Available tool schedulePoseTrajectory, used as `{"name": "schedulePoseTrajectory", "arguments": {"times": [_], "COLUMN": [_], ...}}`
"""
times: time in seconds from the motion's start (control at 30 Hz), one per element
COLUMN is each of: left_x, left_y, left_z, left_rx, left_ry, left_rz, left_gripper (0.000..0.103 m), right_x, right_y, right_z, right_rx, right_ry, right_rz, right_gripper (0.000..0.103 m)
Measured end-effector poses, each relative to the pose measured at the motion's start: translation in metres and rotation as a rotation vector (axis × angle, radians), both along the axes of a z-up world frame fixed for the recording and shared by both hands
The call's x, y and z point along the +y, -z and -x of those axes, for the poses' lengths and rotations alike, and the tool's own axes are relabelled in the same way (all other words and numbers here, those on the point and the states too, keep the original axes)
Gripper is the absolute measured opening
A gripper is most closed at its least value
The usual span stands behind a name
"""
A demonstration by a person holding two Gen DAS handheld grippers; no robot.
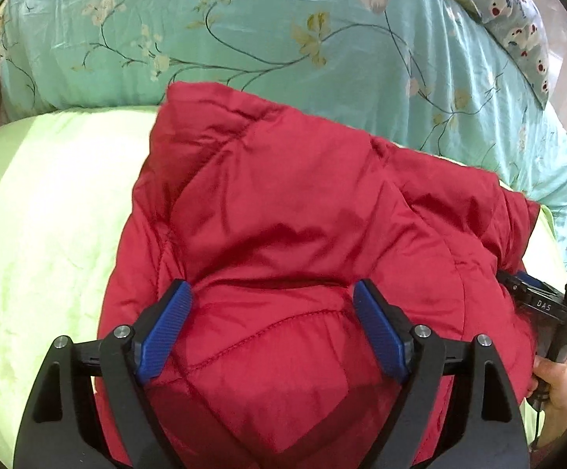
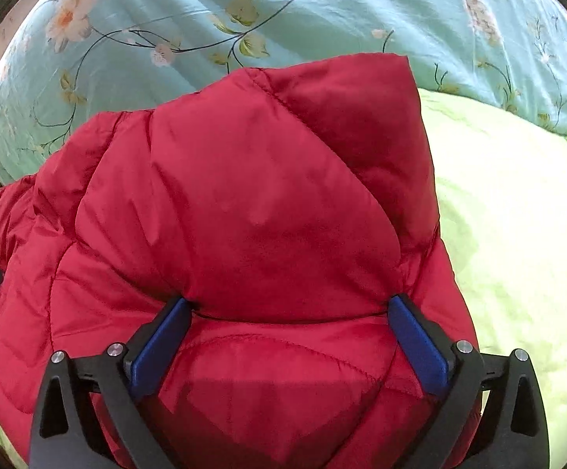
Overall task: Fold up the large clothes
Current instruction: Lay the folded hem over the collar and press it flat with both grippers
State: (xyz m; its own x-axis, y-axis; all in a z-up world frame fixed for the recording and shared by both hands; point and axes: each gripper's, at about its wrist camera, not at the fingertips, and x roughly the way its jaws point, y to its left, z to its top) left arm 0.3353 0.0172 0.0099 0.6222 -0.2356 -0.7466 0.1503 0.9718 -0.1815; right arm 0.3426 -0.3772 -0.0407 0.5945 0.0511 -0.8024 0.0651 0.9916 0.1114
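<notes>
Your left tongs (image 1: 271, 308) stand wide, the blue pads (image 1: 164, 332) spread to either side of a puffy bulge of the red quilted jacket (image 1: 283, 215), which fills the space between them and runs on ahead of the tips. The fabric sits between the jaws, but they are not closed on it. Your right tongs (image 2: 289, 318) are likewise wide, with a fold edge of the same jacket (image 2: 244, 203) lying straight across between their fingertips and a thick folded layer heaped just beyond.

The jacket lies bundled on a pale green sheet (image 1: 49, 215), which shows to the left of your left tongs and to the right of your right tongs (image 2: 518, 215). Past the jacket, ahead of both tongs, a turquoise floral duvet (image 1: 244, 31) rises behind it and touches its far edge. Off to the right of your left tongs you can see the body of the other tool at the jacket's edge, gripped by your hand (image 1: 557, 383). A bear-print cloth (image 1: 518, 31) lies at the far right, over the duvet.
</notes>
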Motion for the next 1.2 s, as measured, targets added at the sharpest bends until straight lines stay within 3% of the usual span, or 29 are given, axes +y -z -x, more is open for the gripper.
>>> {"name": "schedulePoseTrajectory", "arguments": {"times": [0.17, 0.5, 0.8, 1.07, 1.2], "left_x": [-0.007, -0.005, -0.019, -0.016, -0.014], "left_y": [0.026, 0.032, 0.013, -0.003, -0.012], "left_z": [-0.015, -0.019, -0.014, -0.008, 0.003], "left_rx": [0.009, 0.016, 0.01, 0.024, 0.017], "left_ry": [-0.007, -0.006, -0.008, 0.007, 0.015], "left_rz": [-0.028, -0.01, -0.067, -0.025, -0.019], "left_gripper": [0.089, 0.09, 0.09, 0.09, 0.09], "right_x": [0.0, -0.003, -0.004, -0.022, -0.021], "right_y": [0.005, 0.008, -0.011, -0.036, -0.048], "right_z": [-0.005, -0.004, 0.004, 0.019, 0.033], "right_rx": [0.002, 0.002, -0.013, -0.066, -0.079], "right_ry": [0.002, 0.004, 0.013, 0.041, 0.029], "right_rz": [-0.006, -0.013, -0.014, -0.114, -0.106], "right_gripper": [0.103, 0.103, 0.103, 0.102, 0.103]}}
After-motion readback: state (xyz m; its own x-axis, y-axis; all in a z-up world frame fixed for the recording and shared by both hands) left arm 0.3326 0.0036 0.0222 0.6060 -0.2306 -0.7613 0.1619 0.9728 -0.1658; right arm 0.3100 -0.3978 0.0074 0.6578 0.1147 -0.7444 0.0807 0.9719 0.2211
